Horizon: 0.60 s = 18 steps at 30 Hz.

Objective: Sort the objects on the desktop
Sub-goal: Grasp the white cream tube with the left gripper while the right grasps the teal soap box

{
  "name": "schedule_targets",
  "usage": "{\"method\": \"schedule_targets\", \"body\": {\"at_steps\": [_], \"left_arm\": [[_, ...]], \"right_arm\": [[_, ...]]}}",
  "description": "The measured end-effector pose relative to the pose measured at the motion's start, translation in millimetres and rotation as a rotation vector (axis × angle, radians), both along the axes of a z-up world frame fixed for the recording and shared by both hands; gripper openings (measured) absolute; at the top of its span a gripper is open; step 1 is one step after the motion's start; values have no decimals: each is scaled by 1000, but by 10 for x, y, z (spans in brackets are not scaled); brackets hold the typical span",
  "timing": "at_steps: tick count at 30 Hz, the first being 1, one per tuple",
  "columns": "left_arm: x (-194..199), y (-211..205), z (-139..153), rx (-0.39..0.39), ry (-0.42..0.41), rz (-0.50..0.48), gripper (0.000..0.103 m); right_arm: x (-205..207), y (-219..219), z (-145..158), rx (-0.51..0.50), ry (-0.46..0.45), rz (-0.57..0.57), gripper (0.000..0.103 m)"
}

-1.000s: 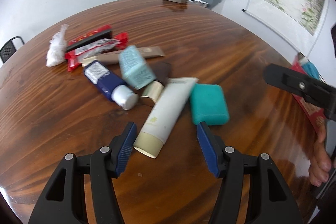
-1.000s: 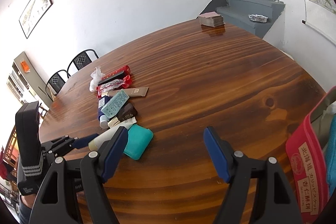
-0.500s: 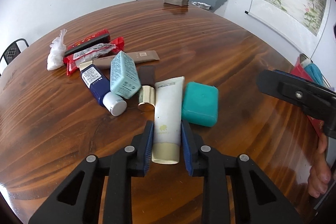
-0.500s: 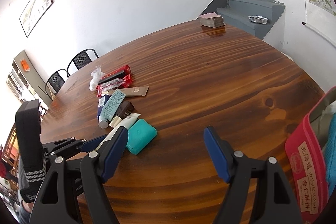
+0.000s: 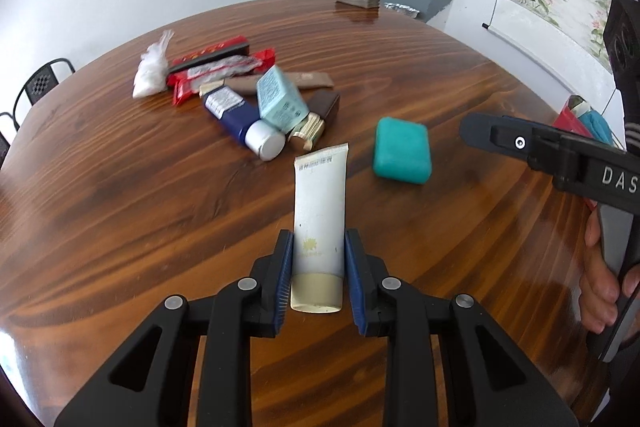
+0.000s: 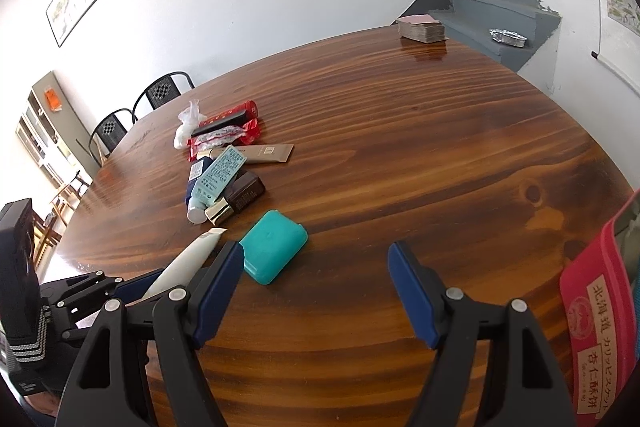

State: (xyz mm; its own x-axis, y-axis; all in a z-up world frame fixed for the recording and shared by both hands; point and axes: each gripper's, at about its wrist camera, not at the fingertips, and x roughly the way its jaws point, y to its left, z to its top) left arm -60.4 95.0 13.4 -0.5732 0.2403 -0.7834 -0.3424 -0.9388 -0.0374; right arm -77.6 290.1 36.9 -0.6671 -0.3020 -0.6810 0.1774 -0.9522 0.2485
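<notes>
Fingers [image 5: 285, 269] clamp white tube [image 5: 320, 211], cap rearward.

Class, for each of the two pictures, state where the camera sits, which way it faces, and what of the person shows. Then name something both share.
Left wrist: behind the left gripper, facing its clamped white tube; the right hand shows.
Right wrist: behind the open right gripper, facing across the table; no bare hand visible.
Shared: the teal case and the tube.

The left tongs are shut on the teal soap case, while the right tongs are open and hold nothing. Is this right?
Not quite. In the left wrist view the left tongs are shut on the white cream tube; the teal soap case lies free. The right tongs are open and hold nothing.
</notes>
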Motion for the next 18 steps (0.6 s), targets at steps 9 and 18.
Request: {"method": "schedule_targets", "body": {"at_steps": [9, 18], "left_arm": [[35, 43, -7, -16, 5, 20, 28], [114, -118, 132, 23, 39, 81, 28]], "right_arm": [[-125, -197, -70, 68, -11, 90, 78], [-287, -461, -104, 159, 1, 231, 78]]}}
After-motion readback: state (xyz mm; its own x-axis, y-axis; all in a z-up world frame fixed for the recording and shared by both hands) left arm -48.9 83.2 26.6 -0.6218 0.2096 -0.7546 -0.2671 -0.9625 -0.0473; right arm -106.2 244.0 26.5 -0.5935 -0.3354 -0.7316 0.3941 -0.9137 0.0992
